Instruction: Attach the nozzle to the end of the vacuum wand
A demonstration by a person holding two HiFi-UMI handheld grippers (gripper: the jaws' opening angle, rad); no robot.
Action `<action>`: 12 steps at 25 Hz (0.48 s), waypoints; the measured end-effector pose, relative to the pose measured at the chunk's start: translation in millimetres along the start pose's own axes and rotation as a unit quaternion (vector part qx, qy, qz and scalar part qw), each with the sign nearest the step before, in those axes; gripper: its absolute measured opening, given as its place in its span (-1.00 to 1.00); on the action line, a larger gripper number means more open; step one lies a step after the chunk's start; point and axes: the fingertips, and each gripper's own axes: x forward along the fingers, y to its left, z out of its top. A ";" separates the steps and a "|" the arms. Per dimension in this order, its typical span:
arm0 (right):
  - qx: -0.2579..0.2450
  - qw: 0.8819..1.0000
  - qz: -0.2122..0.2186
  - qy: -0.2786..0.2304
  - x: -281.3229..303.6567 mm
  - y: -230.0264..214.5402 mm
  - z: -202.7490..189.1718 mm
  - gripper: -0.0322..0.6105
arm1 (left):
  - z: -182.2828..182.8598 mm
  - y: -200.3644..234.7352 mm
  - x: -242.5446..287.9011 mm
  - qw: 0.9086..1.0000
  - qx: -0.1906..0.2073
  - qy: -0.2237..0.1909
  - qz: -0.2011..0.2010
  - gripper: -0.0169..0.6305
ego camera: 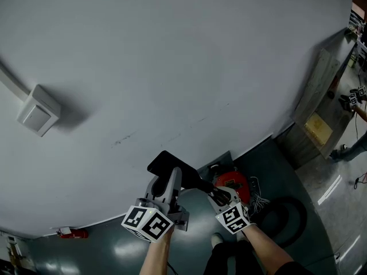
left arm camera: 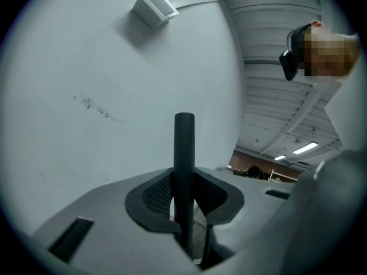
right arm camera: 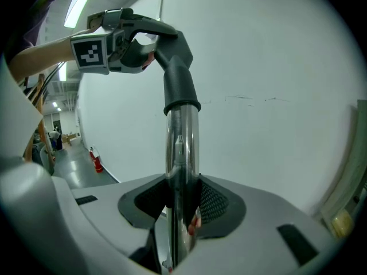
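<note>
In the head view, low against the grey wall, my left gripper (ego camera: 168,181) is shut on the black nozzle (ego camera: 172,166). My right gripper (ego camera: 218,197) grips the vacuum wand just right of it. In the left gripper view the nozzle (left arm camera: 184,153) stands edge-on as a dark narrow bar between the pads of the left gripper (left arm camera: 184,206). In the right gripper view the chrome wand (right arm camera: 182,153) rises from the shut right gripper (right arm camera: 182,206). The nozzle's dark grey neck (right arm camera: 179,79) sits over the wand's top end, and the left gripper (right arm camera: 133,46) holds the nozzle's far part.
A red vacuum body (ego camera: 235,185) and a coiled black hose (ego camera: 288,215) lie on the floor below my hands. A switch box (ego camera: 38,111) is on the wall, a red extinguisher (ego camera: 73,232) at its foot. A wooden panel (ego camera: 321,110) and another person (ego camera: 356,105) are at the right.
</note>
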 end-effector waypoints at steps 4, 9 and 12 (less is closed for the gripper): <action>-0.002 1.000 0.001 0.004 2.7 2.7 -1.5 -0.45 | -2.0 -18.8 -0.6 0.999 0.051 0.013 -0.013 -0.69; -0.005 1.000 0.001 0.004 2.1 3.7 -1.3 -0.45 | -2.7 -17.1 1.6 0.999 0.052 0.011 -0.010 -0.69; -0.005 1.000 0.001 0.000 -0.2 4.9 -1.9 -0.45 | -1.2 0.1 2.3 1.000 0.003 0.005 -0.008 -0.69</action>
